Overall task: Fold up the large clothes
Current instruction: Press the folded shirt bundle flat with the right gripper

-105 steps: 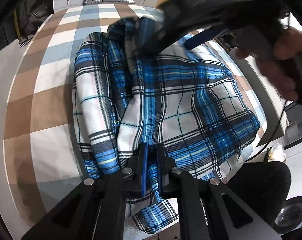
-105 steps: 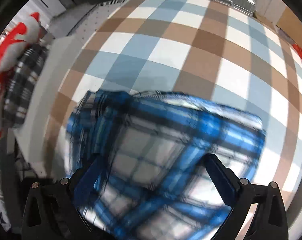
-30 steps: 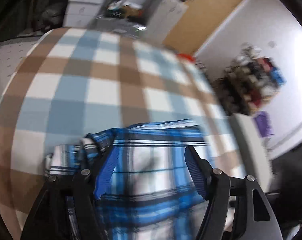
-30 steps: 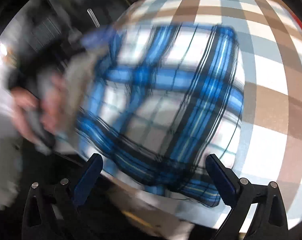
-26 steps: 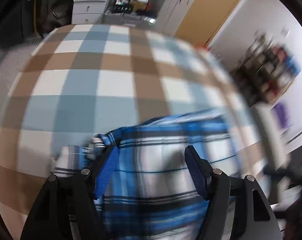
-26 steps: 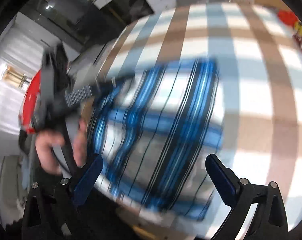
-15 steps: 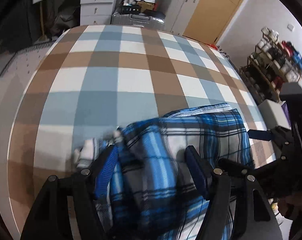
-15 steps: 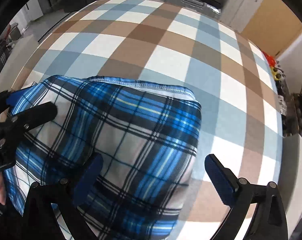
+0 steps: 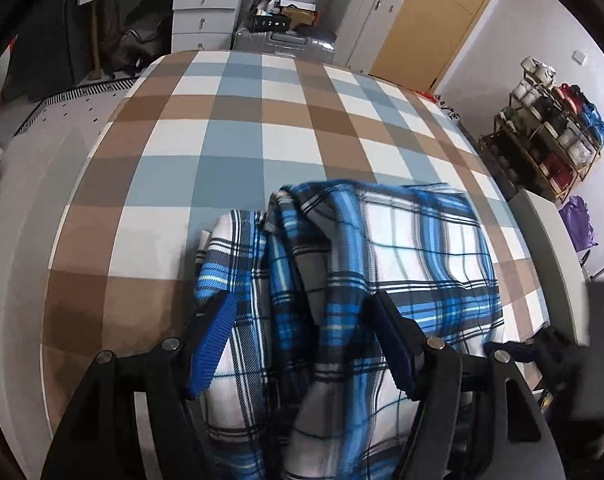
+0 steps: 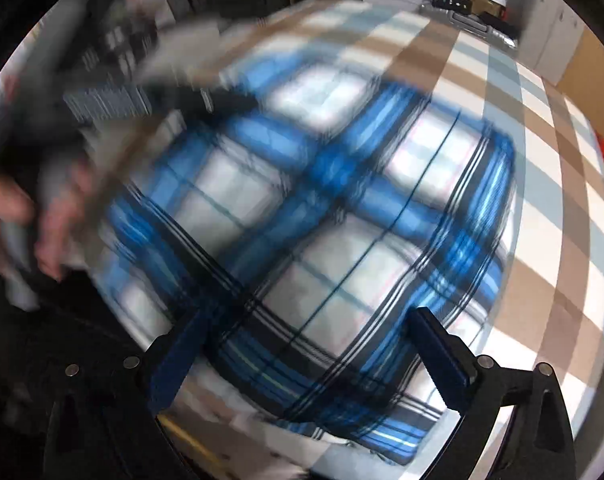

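Plaid shirt [image 9: 402,264] folded, beneath parted left gripper [image 9: 306,340] jaws

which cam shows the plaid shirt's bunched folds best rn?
Left wrist: sharp, and the bunched folds of the plaid shirt run down its left half. Right wrist shows the shirt larger but motion-blurred; only its flat checked panel reads.

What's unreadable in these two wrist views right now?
- Right wrist view: motion blur smears the shirt; fold edges unreadable. The hand at left is blurred, and what it holds can't be made out.
- Left wrist view: the shirt's near end is cut off by the bottom edge and covered by the left gripper.
- Left wrist view: the right gripper is mostly hidden behind the left gripper's frame.
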Tool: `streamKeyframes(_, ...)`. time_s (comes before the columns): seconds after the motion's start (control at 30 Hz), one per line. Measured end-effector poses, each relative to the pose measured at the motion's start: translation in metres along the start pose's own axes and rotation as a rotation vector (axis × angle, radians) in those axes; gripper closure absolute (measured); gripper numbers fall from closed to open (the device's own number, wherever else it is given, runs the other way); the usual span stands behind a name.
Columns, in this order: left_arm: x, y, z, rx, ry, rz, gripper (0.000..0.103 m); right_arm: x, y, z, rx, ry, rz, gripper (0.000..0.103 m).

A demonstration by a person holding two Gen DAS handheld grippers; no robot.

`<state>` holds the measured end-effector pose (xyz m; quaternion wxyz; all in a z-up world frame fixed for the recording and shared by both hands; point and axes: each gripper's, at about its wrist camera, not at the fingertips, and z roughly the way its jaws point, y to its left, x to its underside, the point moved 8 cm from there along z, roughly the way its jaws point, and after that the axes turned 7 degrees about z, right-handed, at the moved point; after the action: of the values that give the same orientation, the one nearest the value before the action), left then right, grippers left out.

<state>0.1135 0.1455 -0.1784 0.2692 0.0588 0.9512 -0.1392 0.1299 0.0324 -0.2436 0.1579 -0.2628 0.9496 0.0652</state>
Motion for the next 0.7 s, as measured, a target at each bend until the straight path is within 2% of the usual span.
streamKeyframes(0.1,0.0,0.003,0.002,0.007,0.007,-0.02,0.038,-0.001,0.006,0.012,0.083,-0.057,-0.016,0.0)
streamKeyframes(0.23,0.003,0.003,-0.003,0.018,0.002,-0.022,0.038,-0.002,0.004,0.006,0.079,-0.033,-0.012,0.0)
streamKeyframes(0.3,0.004,0.003,-0.004,0.027,0.003,-0.026,0.038,-0.001,0.007,-0.014,0.019,-0.048,0.02,0.0)
streamKeyframes(0.4,0.004,0.003,-0.006,0.038,0.005,-0.032,0.038,-0.002,0.005,-0.034,-0.124,-0.083,0.105,0.0)
streamKeyframes(0.43,0.003,0.003,-0.006,0.04,0.004,-0.033,0.038,0.001,0.004,-0.031,-0.148,-0.065,0.128,0.0)
streamKeyframes(0.5,0.004,0.003,-0.006,0.036,0.002,-0.032,0.038,0.013,0.005,-0.009,-0.097,-0.002,0.108,0.0)
streamKeyframes(0.6,0.006,0.004,-0.008,0.021,0.003,-0.02,0.038,0.017,0.018,0.0,0.049,-0.034,0.0,0.0)
streamKeyframes(0.63,0.007,0.005,-0.009,0.017,0.004,-0.01,0.038,0.016,0.02,0.001,0.073,-0.037,-0.004,0.0)
streamKeyframes(0.7,0.009,0.008,-0.018,-0.006,-0.001,0.01,0.038,0.013,0.019,-0.005,0.042,-0.052,0.021,0.0)
